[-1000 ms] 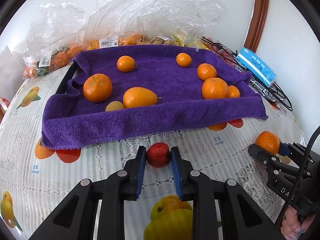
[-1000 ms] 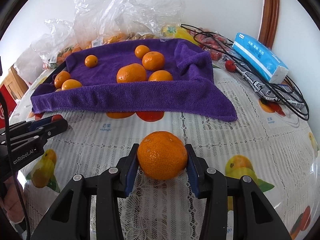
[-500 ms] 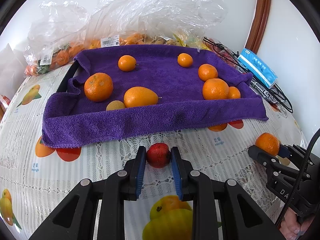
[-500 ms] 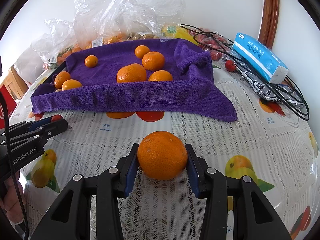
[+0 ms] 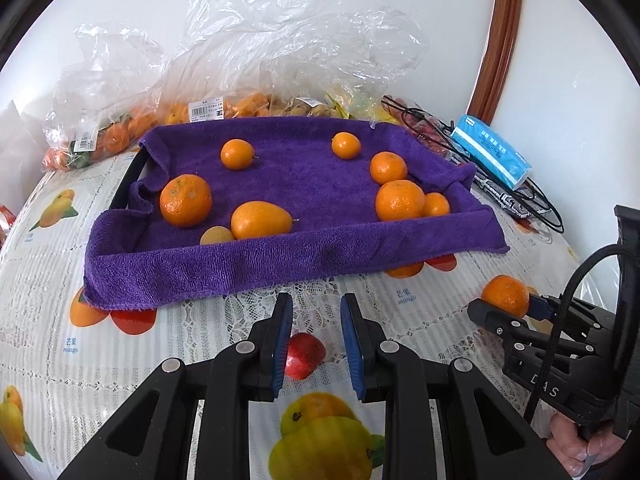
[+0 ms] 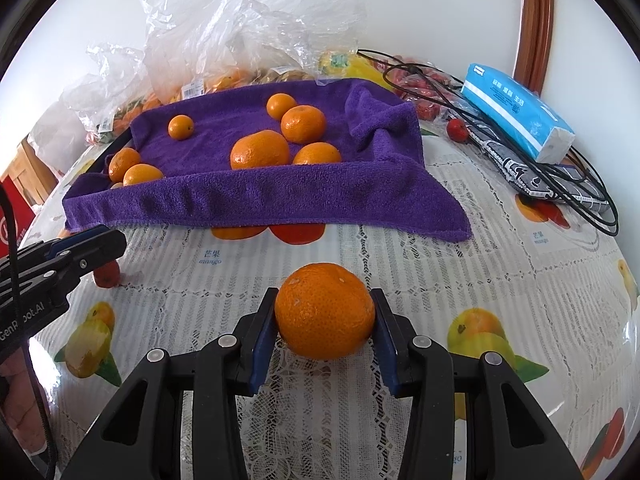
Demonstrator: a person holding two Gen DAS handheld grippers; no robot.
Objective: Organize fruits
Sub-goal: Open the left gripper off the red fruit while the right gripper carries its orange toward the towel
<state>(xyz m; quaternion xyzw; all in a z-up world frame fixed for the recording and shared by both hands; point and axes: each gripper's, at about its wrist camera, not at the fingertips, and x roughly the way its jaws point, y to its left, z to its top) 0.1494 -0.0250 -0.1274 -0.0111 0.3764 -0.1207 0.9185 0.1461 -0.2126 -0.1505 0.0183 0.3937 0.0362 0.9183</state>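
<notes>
- Left wrist view: left gripper (image 5: pixel 316 320) with jaws apart, nothing clamped. Small red fruit (image 5: pixel 306 354), pinched between the pads a second ago, now lying on the tablecloth (image 5: pixel 48 320) below them, close to the left-hand pad (contact unclear).
- Purple towel (image 5: pixel 280 256) draped over a black tray (image 5: pixel 128 176); eight orange and yellow fruits inside, three bunched at the right end.
- Strip of bare cloth between the towel's near edge and the fingertips.
- Right wrist view: right gripper (image 6: pixel 325 320) clamped on a large orange (image 6: pixel 325 316), same as before.
- Open cloth ahead up to the towel's hanging edge.
- Cables (image 6: pixel 560 184) and blue tissue pack (image 6: pixel 516 112) far right.
</notes>
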